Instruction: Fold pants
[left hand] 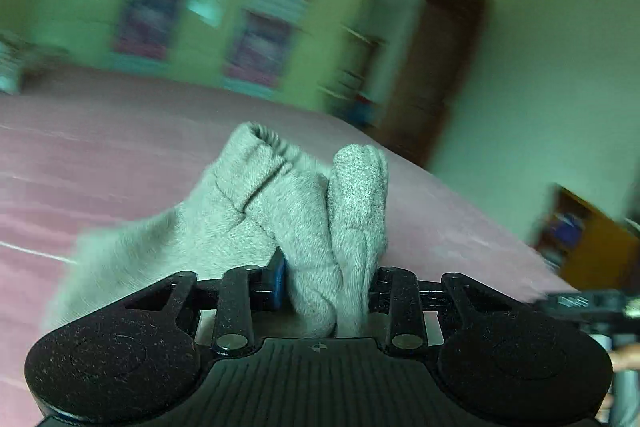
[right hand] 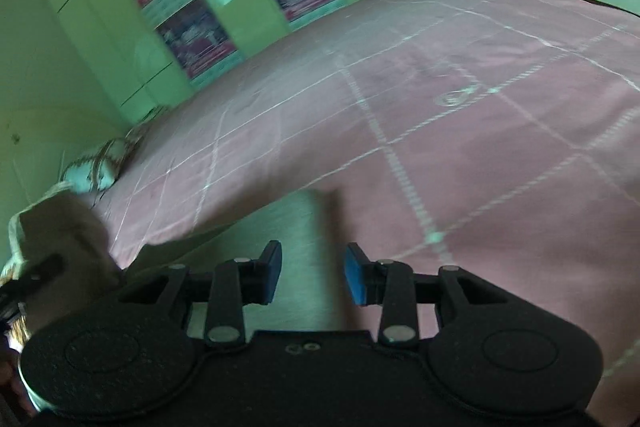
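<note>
Left hand-held gripper (left hand: 326, 287) is clamped on a bunched wad of the grey pants (left hand: 288, 211); the cloth stands up between its fingers, with a hemmed or elastic edge showing at the top. The rest of the pants trails down and to the left over the pink bedspread (left hand: 100, 163). The left wrist view is heavily motion-blurred, so this reads as mid-carry or mid-lift.

Right hand-held gripper (right hand: 313, 277) has its fingers apart and holds nothing. A strip of grey pants (right hand: 304, 227) lies in front of and under the blue pads (right hand: 354, 281); whether the pads touch the cloth, cannot tell. It lies on the bedspread (right hand: 480, 147), which has a white grid pattern.

Progress judgement: early to middle. One end of the pants is gripped and raised, and no neat folded stack shows in either view. How many folds are done, cannot tell, since the full garment is not visible. Left to do, likely: right gripper takes the matching edge, both lay it over, then flatten.

Green cupboards (right hand: 100, 27) in the background.
</note>
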Demonstrator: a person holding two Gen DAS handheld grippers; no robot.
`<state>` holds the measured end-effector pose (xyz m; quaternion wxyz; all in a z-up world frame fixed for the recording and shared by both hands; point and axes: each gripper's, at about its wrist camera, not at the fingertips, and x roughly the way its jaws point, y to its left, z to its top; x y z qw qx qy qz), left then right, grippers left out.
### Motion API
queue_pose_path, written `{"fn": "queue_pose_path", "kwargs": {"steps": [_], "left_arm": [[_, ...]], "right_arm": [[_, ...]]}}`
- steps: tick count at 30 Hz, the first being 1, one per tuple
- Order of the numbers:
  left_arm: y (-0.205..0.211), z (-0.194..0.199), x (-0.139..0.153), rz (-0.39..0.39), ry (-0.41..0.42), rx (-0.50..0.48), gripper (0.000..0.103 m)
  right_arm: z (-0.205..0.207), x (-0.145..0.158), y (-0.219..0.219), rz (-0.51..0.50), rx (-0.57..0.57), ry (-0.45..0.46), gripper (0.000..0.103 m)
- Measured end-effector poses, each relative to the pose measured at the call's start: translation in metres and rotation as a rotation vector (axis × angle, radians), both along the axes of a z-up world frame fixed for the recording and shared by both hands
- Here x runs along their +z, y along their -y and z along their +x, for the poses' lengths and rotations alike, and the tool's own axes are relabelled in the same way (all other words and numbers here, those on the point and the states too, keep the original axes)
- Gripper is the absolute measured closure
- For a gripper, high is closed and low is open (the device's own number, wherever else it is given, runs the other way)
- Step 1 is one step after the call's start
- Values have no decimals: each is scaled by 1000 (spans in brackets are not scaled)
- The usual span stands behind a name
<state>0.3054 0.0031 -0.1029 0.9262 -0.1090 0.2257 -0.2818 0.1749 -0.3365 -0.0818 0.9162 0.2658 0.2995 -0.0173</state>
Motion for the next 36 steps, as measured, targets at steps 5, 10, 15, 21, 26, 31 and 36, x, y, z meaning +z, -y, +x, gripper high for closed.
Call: {"fn": "queue_pose_path", "kwargs": {"steps": [5, 10, 15, 21, 26, 31, 36], "left_arm": [[81, -19, -32, -32, -109, -82, 13], [58, -54, -20, -50, -83, -6, 13], [-9, -79, -4, -30, -64, 137, 13], [-90, -116, -8, 45, -102, 301, 13], [-126, -142, -25, 124, -169, 279, 13], [-110, -143, -36, 265, -219, 254, 13], [-98, -117, -33, 279, -233, 286, 13]], "right_arm": [[-8, -6, 39, 64, -90, -20, 73], [-9, -9, 46, 100, -95, 0, 71], [-3, -16, 16, 199, 37, 15, 67], [9, -33, 0, 382, 94, -46, 46], [18, -46, -6, 435, 70, -77, 49], [24, -48, -13, 424, 74, -82, 57], [21, -49, -20, 409, 59, -73, 57]]}}
